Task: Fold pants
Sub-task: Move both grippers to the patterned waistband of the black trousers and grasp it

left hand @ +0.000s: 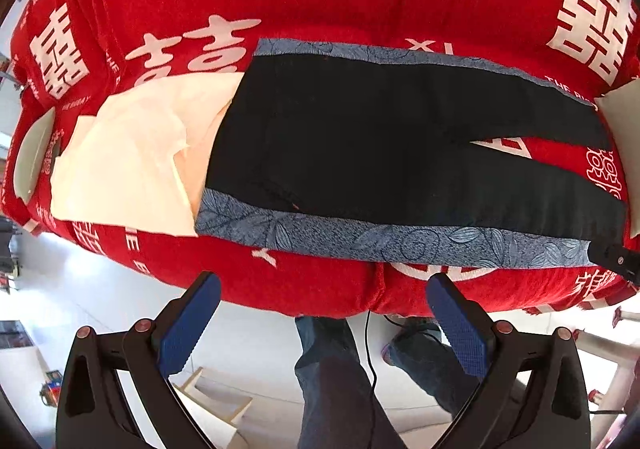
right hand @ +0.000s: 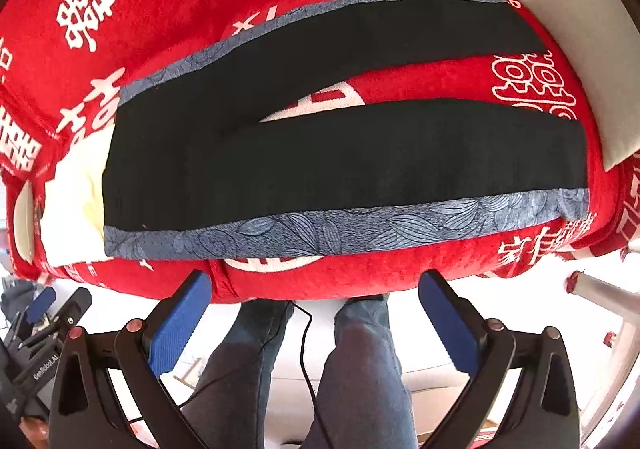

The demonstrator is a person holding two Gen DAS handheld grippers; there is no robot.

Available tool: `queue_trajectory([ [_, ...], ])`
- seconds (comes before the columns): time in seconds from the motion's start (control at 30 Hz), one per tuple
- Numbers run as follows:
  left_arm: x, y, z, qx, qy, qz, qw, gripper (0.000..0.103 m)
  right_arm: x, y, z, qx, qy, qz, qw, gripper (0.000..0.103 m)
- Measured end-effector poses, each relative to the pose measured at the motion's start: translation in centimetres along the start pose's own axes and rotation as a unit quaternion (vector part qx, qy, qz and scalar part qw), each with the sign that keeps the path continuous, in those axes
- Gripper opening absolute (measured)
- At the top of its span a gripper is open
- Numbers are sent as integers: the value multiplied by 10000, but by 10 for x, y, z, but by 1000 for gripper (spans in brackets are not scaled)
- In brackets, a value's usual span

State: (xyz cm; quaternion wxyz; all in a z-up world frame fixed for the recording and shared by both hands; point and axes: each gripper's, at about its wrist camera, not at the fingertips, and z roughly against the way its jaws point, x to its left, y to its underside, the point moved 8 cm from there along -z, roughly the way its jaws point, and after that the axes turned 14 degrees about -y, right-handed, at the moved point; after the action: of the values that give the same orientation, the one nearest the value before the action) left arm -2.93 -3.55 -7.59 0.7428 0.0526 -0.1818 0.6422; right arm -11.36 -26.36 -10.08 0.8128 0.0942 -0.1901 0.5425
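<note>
Pants [left hand: 360, 137], black with blue patterned side strips, lay flat on the red printed blanket [left hand: 340, 1], long axis running across our view: waistband left beside a cream cloth [left hand: 132, 153], legs splayed right. We held both tools back off the near edge, above the floor. Our left gripper [left hand: 320, 329] and right gripper [right hand: 316, 325] stood wide and empty. We judged the left nearer the waist, the right nearer the cuffs.
</note>
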Motion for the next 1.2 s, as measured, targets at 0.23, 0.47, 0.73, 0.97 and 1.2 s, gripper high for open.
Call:
queue_trajectory([
  [0.23,-6,12,0,180,30,-44,9998,103,-7,4,0,38,-130,-119,9998,103],
  [0.47,2,5,-32,191,668,193,9974,103,7,7,-24,-143,-804,-327,9961,103],
  [0.73,19,17,-115,627,1507,987,9816,103,29,32,-99,25,-2367,-854,9678,103],
  [0.97,3,27,-175,922,2168,1246,9638,73,29,41,-153,-16,-3265,-1109,9387,90],
  [1.2,3,22,-187,791,2645,1412,9507,74,29,52,-200,53,-4029,-1219,9071,65],
])
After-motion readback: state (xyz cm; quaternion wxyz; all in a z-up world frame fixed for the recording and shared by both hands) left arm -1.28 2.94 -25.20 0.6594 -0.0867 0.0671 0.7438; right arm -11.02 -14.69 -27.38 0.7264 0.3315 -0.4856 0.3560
